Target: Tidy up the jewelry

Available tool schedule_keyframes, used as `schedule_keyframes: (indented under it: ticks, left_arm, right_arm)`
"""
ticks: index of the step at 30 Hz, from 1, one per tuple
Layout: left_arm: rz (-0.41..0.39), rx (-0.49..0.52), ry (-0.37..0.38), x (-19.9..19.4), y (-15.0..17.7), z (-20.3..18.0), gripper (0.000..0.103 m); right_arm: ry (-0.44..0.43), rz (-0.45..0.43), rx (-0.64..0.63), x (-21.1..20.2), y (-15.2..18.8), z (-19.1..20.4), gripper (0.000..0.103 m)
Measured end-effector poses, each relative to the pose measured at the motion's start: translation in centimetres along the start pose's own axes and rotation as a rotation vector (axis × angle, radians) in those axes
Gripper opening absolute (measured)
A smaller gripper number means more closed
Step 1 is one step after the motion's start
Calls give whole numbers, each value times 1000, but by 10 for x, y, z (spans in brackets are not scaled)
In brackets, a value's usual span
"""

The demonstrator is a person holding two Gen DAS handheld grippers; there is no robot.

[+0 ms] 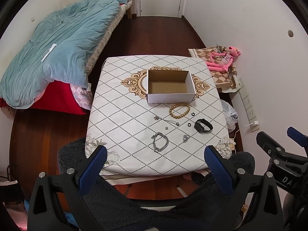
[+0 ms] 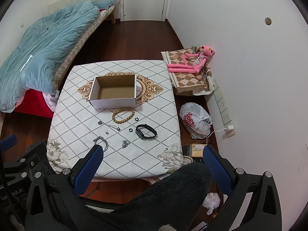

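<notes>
Jewelry lies near the tabletop's front edge, before the empty box (image 1: 169,85); the left gripper (image 1: 155,162) is spread wide, holding nothing. The right gripper (image 2: 152,161) is spread too. The chain (image 2: 102,142) looks floppy and slippery; pinch its middle.

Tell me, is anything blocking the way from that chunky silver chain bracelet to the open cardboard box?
Partly. The silver chain bracelet lies near the table's front edge, the box farther back. Between them lie a thin necklace, a tiny stud and the wooden bead bracelet against the box's front wall. All lie flat, so lifting over them should work.
</notes>
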State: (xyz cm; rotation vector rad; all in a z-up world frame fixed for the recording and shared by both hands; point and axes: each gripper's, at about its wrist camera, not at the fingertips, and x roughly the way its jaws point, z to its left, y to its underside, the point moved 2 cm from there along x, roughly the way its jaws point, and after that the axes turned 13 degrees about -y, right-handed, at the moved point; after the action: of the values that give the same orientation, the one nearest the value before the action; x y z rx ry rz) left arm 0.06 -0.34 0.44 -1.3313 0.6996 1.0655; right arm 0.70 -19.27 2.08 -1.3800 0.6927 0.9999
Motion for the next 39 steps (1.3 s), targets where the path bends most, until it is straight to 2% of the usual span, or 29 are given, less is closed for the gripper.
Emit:
schedule_keyframes:
  ticks: [3,8,12,17,22,29,31,32,34,37,39]
  left_arm:
    - [-19,-10,-1,7,-6,0,103]
    - [-46,-3,-74,47,-24,-3,103]
    - [-12,8,-114,91,-31,-8,103]
    - [65,34,-147,149,-27,-21,103]
    - [162,40,-149,202,-18,-31,103]
    - [243,41,-166,239,-11,-33,103]
    - [257,46,-168,244,-8,-33,103]
    - [262,47,-167,247,-7,-33,103]
    - [281,45,-152,252,-3,-32,102]
    - [306,34,-117,258,5,-27,102]
    - [318,19,-88,261,13,-21,102]
  right_arm:
    - [11,-21,13,3,-5,-6,103]
    - [42,-2,61,41,-18,-29,103]
    - [45,88,102,102,-22,-51,103]
    - [17,222,189,183,-10,-79,101]
    - [-58,308,333,253,5,-106,74]
    - [-117,358,421,309,16,-115,47]
    - [-117,362,415,317,16,-112,23]
    - [-118,335,381,318,11,-106,9]
    - [-123,325,369,320,8,-100,8]
    - [-132,266,339,309,4,-86,8]
    - [-162,243,341,297,5,-76,8]
